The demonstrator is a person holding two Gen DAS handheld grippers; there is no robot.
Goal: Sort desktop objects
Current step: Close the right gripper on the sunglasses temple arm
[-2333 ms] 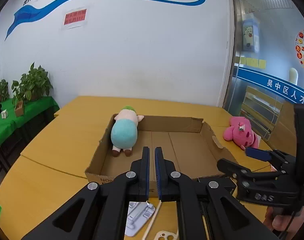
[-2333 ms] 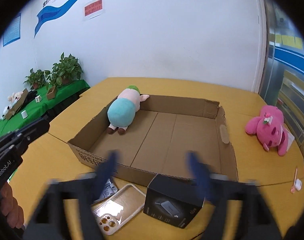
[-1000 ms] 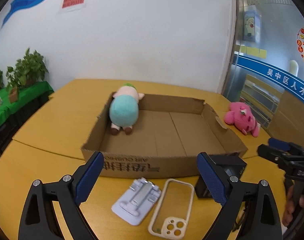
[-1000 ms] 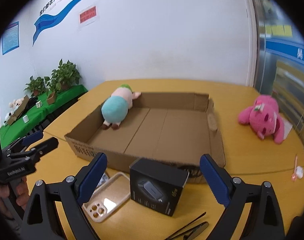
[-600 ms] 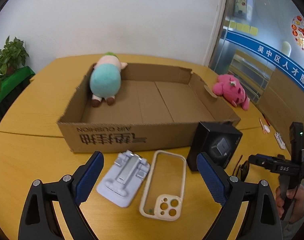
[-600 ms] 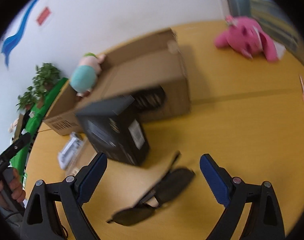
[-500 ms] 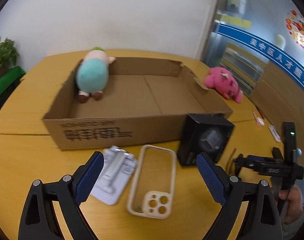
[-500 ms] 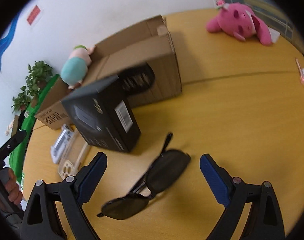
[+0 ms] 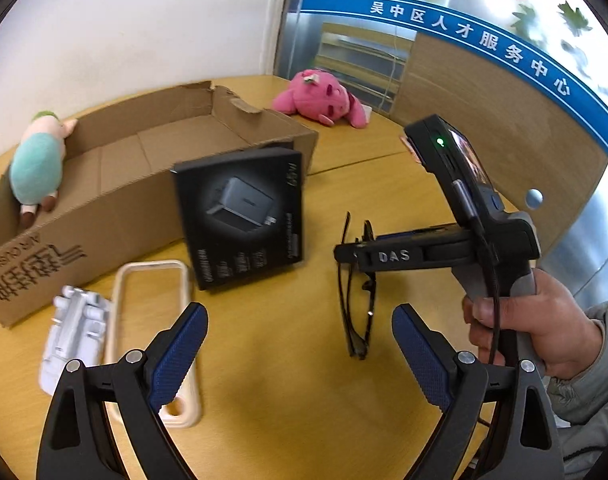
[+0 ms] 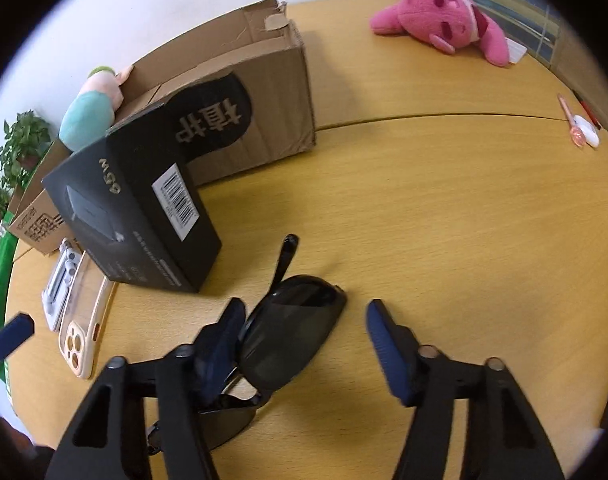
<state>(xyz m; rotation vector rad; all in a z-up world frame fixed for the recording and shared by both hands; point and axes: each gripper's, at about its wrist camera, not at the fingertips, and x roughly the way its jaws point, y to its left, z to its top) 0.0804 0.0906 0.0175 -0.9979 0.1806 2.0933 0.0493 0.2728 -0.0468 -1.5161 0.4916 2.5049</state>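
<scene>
Sunglasses (image 10: 291, 332) folded on the yellow surface (image 10: 444, 220), just beside the black charger box (image 10: 143, 208), lens lying between the closing jaws of the right gripper (image 10: 304, 332); left pad at the frame, right pad apart from it, no firm pinch yet. Left gripper (image 9: 299, 344) spread wide, holding nothing, above bare surface between phone case (image 9: 151, 320) and sunglasses. Cardboard box (image 9: 115, 184) holding only the teal plush toy (image 9: 35, 168). Still outside: charger box, phone case, white stand (image 9: 71, 336), pink plush toy (image 9: 324, 96). Sorting judged barely begun, most of it left.
</scene>
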